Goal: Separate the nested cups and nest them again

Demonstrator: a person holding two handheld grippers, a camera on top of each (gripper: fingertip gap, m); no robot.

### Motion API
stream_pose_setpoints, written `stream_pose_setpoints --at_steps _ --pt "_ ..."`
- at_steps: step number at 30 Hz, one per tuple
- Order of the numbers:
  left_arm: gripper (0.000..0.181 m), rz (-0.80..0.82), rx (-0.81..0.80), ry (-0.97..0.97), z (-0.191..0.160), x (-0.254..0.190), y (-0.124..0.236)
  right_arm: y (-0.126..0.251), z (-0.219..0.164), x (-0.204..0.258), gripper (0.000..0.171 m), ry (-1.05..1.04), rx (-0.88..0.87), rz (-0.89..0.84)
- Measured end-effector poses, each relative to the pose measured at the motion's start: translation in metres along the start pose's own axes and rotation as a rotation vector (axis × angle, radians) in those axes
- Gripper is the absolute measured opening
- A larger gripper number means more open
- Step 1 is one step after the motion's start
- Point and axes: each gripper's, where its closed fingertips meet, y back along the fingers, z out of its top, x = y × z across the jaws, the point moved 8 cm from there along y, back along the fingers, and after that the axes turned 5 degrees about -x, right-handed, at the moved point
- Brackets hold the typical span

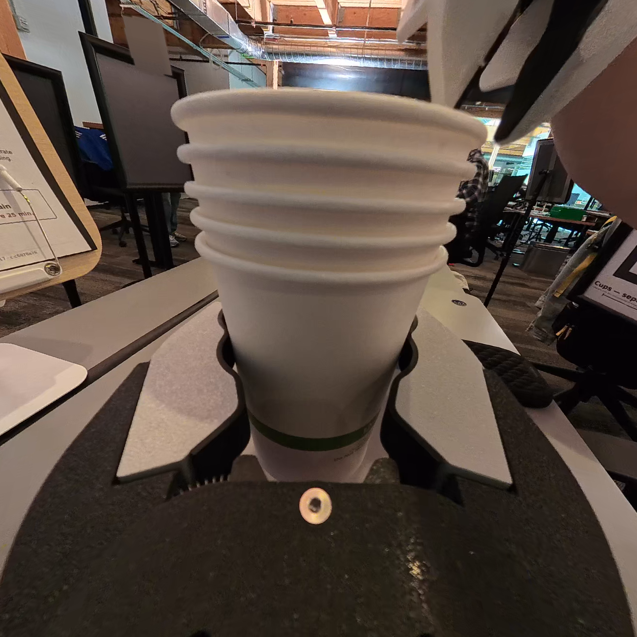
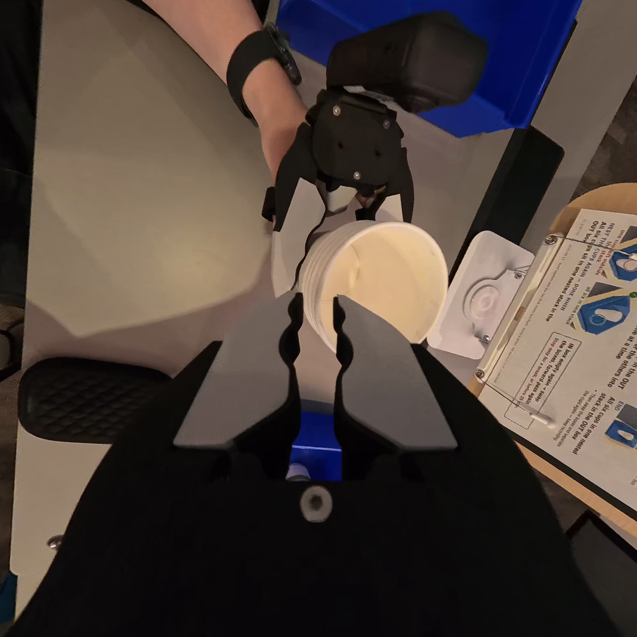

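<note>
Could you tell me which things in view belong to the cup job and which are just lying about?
Belonging to the job:
- stack of white paper cups, nested
- left gripper, shut on the stack's lowest cup
- right gripper, open above the stack's rim

Just lying about:
- blue bin
- instruction sheet
- white plate
- black armrest

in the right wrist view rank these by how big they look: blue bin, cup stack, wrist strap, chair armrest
1. blue bin
2. cup stack and chair armrest: look about alike
3. wrist strap

Apparent size only; distances from the camera differ.
</note>
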Motion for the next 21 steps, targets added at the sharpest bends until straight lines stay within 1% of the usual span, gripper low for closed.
stream_pose_setpoints --at_steps 5,8,13,17,21 --pt "0.096 -0.002 0.0 -0.008 0.001 -0.002 0.0 -0.007 -0.005 -0.004 0.015 -0.021 0.018 0.012" --pt "0.096 -0.004 -0.003 -0.002 0.001 -0.002 0.0 -0.008 -0.007 -0.002 0.004 -0.025 0.01 0.039" --pt "0.096 -0.007 0.003 -0.006 0.001 -0.002 -0.001 -0.006 -0.007 -0.002 0.003 -0.028 0.007 0.039" --pt "0.096 -0.006 0.004 -0.006 0.001 -0.002 -0.001 0.0 -0.006 -0.003 0.003 -0.026 -0.002 0.022" --pt "0.096 -0.002 0.005 -0.001 0.0 -0.001 -0.001 0.016 -0.003 -0.007 0.003 -0.026 -0.033 -0.022"
